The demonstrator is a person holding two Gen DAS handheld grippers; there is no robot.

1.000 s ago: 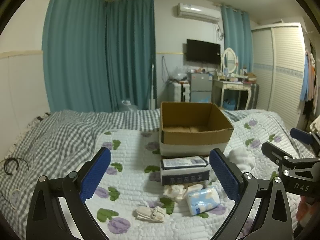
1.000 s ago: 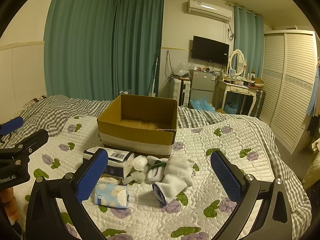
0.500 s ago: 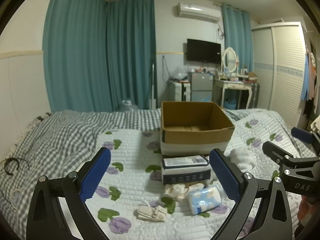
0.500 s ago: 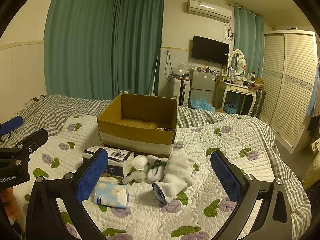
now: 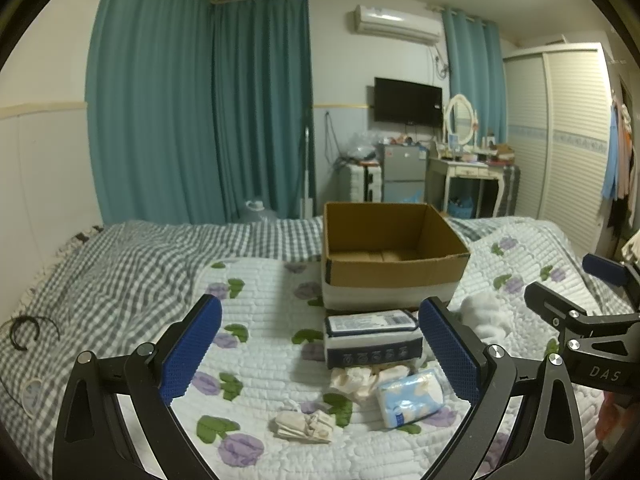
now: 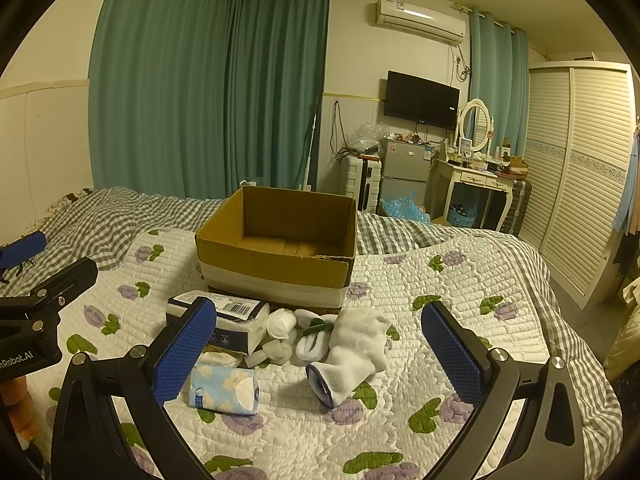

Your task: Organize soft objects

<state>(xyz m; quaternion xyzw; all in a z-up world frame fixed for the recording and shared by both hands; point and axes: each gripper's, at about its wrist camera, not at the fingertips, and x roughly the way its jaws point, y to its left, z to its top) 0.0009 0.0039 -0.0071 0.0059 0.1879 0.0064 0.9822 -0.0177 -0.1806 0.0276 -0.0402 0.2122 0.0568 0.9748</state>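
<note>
Hovering over the bed (image 5: 132, 276), the left gripper (image 5: 320, 354) has its blue jaws wide apart and holds nothing. The right gripper (image 6: 318, 354) is the same: jaws wide, nothing between them. Next to the pictures from a second ago, almost nothing has changed. Both grippers stay up in the air in the same spots, and the left view has only slid a tiny bit.

The brown cardboard box (image 6: 280, 248) sits open on the white quilt with purple flowers (image 6: 460, 276). No soft things are in it that I can see. All the soft things lie on the quilt just in front of the box, where they were before.

A big tissue pack with a dark blue band (image 5: 372, 338) lies closest to the box. A small light blue tissue pack (image 6: 224, 390) lies nearer the grippers. A white sock with a dark cuff (image 6: 352, 356) lies to the right of it in the right view. Small white rolled socks (image 6: 282, 324) sit between the sock and the big pack. A crumpled cream cloth (image 5: 358, 378) touches the small blue pack, and another little cream bundle (image 5: 304, 426) lies by itself, nearer the left gripper.
</note>
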